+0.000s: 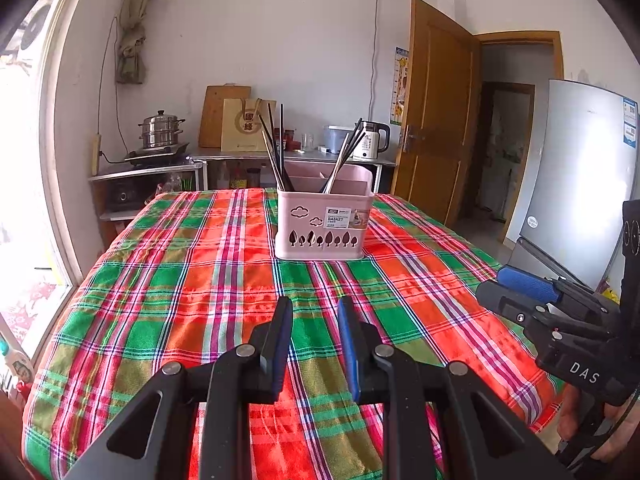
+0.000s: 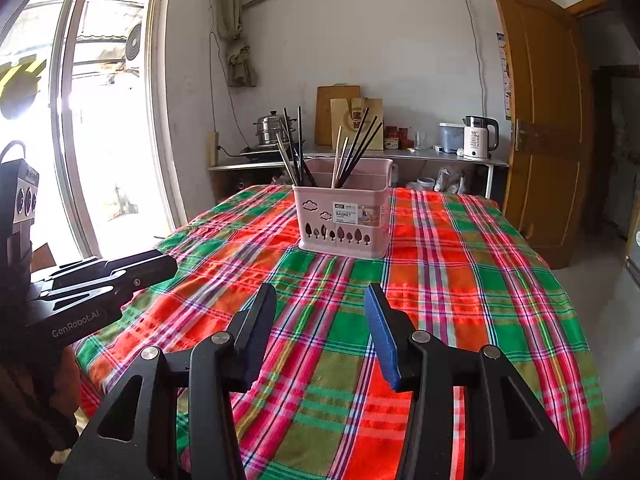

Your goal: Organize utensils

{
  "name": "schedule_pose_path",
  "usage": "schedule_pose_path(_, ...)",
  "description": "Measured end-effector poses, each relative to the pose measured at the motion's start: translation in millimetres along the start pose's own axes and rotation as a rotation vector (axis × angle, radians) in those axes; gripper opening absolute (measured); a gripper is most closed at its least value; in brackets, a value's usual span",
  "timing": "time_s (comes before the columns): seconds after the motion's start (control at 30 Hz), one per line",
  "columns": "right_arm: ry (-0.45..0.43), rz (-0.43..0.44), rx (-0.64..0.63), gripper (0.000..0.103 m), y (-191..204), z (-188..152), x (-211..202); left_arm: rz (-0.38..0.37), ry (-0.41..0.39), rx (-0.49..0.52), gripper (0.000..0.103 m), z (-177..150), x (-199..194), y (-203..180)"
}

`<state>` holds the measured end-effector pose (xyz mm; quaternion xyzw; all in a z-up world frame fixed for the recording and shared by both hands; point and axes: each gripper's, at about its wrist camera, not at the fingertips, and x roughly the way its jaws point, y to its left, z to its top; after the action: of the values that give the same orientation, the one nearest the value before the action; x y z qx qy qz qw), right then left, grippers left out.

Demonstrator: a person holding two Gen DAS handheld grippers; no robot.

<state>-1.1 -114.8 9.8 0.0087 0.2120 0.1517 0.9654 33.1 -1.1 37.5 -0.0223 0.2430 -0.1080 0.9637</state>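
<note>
Left tongs and right tongs: both open, empty. Basket with chopsticks stands ahead of both.

A utensil basket stands on the worktop, toward its far edge. Chopsticks lean in its left compartment, more chopsticks in its right. Behind, a counter carries a kettle; a steamer pot sits farther left.
</note>
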Motion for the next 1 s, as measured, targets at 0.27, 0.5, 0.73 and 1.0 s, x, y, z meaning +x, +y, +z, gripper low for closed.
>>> schedule_pose_path(0.27, 0.0, -0.005, -0.003, 0.047, -0.8, 1.2, -0.4, -0.002, 0.003, 0.002, 0.023, -1.3, 2.2, -1.8)
schedule_pose_path(0.5, 0.004, -0.003, -0.002, 0.047, -0.2, 0.6, 0.0, -0.004, 0.0, 0.001, 0.023, -1.3, 1.5, -1.6)
schedule_pose_path(0.73, 0.005, -0.001, -0.006, 0.047, 2.0, 1.6, 0.3, -0.009, -0.001, -0.004, 0.023, -2.2, 0.5, -0.5)
schedule_pose_path(1.0, 0.007, 0.002, -0.007, 0.047, 3.0, 1.7, 0.3, -0.011, 0.0, 0.0, 0.023, -2.6, 0.9, -0.4)
